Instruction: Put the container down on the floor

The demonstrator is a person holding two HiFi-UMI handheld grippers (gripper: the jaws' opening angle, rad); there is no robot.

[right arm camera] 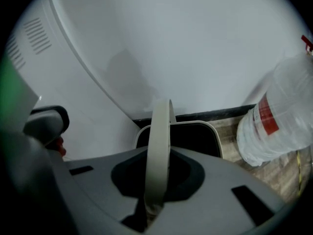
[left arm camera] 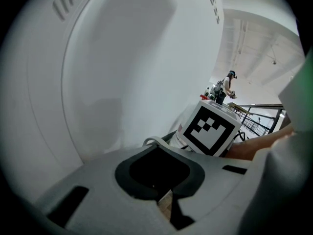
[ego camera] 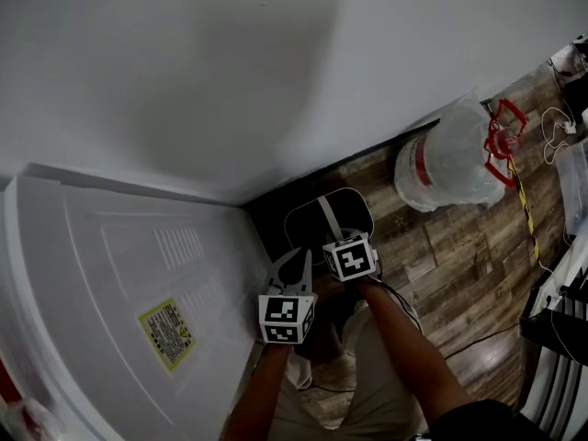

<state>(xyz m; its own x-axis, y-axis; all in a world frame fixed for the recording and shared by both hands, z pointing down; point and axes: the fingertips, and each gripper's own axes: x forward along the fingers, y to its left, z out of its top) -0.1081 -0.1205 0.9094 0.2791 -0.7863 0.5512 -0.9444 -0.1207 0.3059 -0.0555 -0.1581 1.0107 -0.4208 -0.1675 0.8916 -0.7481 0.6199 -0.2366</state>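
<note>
My right tongs [right arm camera: 157, 182] are pinched on the pale arched strap handle [right arm camera: 160, 141] of the dark, round-cornered container with the pale rim [right arm camera: 195, 123]. The strap runs up through the hollow between the jaws, edge-on to me, so its arc lies along the line the tongs point. The container sits straight below and just ahead of those jaws, open mouth up, so the move ahead is a plain drop along the handle's own line, with no swing to either side.

My left tongs [ego camera: 292, 269] are pressed together on nothing. They sit just beside the right ones, on the side of the big white moulded appliance with the yellow label [ego camera: 110, 274], with their tips near the container's near rim but not gripping it. The right hand carries the load alone.

The container is in the corner where the appliance meets the white wall [ego camera: 230, 62], over the brown wood-plank floor [ego camera: 459, 265]. Its far rim is close to the dark baseboard [right arm camera: 215, 114]. I cannot tell whether its base already touches the planks.

The large clear plastic water jug with the red band [ego camera: 450, 159] stands well apart to the right, out of the way. I judge the appliance side to be the tight one, so I would keep the descent vertical.
</note>
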